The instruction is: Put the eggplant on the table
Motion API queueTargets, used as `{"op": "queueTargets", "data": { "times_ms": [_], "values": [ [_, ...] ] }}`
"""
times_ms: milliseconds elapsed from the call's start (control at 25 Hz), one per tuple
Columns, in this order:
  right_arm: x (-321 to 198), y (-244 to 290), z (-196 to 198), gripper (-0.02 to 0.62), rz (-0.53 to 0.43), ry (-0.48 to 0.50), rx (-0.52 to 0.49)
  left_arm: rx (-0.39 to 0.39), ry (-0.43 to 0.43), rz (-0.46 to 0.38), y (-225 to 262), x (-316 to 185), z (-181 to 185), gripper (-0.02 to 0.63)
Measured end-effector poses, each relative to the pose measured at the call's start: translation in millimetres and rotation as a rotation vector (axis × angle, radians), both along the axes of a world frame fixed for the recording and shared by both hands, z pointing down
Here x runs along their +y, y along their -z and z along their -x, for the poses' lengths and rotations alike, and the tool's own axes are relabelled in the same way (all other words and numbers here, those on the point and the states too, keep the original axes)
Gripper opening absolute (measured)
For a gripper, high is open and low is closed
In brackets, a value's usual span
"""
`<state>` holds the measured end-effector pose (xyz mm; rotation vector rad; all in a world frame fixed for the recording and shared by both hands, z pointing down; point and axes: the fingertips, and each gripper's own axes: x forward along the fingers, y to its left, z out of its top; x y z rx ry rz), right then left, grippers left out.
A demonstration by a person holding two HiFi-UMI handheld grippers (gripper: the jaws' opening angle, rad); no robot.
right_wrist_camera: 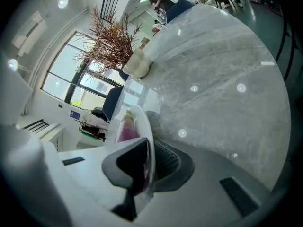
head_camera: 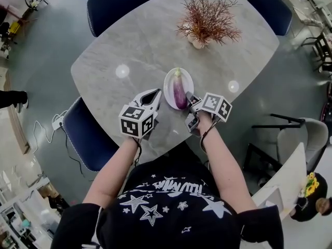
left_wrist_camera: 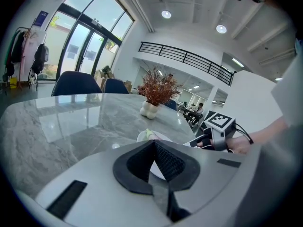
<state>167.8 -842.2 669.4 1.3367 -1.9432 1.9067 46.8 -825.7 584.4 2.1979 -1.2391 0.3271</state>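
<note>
A purple eggplant [head_camera: 179, 90] with a green stem lies on a small white plate [head_camera: 169, 84] near the front edge of the marble table [head_camera: 129, 40]. My right gripper [head_camera: 190, 101] is shut on the plate's near rim. In the right gripper view the rim [right_wrist_camera: 144, 126] runs between the jaws [right_wrist_camera: 147, 148], with the eggplant [right_wrist_camera: 124, 126] just beyond. My left gripper [head_camera: 157, 93] hovers just left of the plate, its tips together and holding nothing. In the left gripper view its closed tips [left_wrist_camera: 152, 144] point at the plate [left_wrist_camera: 163, 137], with the right gripper [left_wrist_camera: 215, 131] beyond.
A white vase of dried reddish branches [head_camera: 207, 22] stands at the table's far side. Dark blue chairs [head_camera: 114, 1] [head_camera: 85, 134] [head_camera: 270, 7] ring the table. A white chair [head_camera: 311, 134] stands to the right.
</note>
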Motion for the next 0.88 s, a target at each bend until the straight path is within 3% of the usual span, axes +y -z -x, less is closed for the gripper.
{"op": "queueTargets", "data": {
  "times_ms": [520, 880],
  "values": [
    [12, 8, 2, 0.034, -0.023, 0.064, 0.118, -0.003, 0.019, -0.016, 16, 19, 17, 0.008],
    [37, 25, -13, 0.034, -0.048, 0.046, 0.143, 0.002, 0.033, -0.026, 30, 49, 22, 0.008]
  ]
}}
